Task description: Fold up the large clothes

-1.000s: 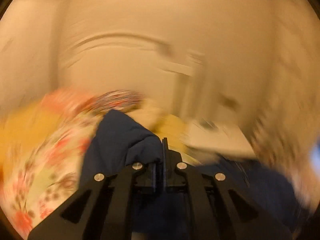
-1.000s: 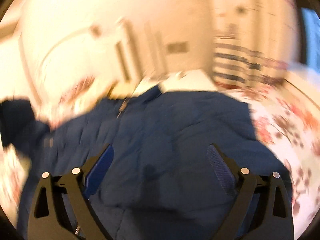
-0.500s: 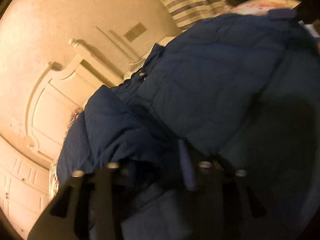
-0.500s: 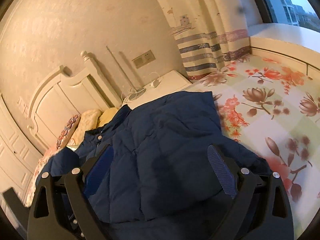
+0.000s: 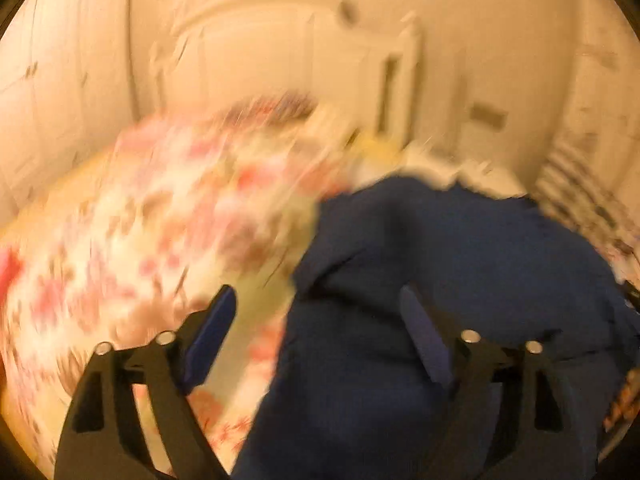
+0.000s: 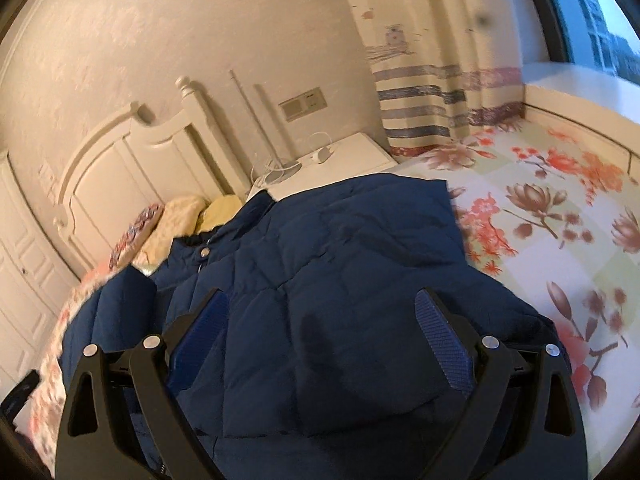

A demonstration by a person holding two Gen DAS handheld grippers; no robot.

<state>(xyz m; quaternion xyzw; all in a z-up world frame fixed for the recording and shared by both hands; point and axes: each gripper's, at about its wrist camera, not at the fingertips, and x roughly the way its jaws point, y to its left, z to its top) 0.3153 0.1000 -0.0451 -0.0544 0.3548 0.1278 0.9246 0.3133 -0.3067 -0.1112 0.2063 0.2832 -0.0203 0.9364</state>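
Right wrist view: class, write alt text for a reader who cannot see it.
A navy puffer jacket lies spread on a floral bedsheet, beneath the open right gripper. Behind are a white headboard, a nightstand and a striped curtain.

Floral bedsheet point(image 6: 560, 216), white headboard point(image 6: 132, 168), striped curtain point(image 6: 436, 92).

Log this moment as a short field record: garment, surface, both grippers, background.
garment: navy puffer jacket, spread flat, collar toward the headboard
surface: floral bedsheet
left gripper: open, empty, over the jacket's edge; view blurred
right gripper: open, empty, above the jacket
background: white nightstand, striped curtain
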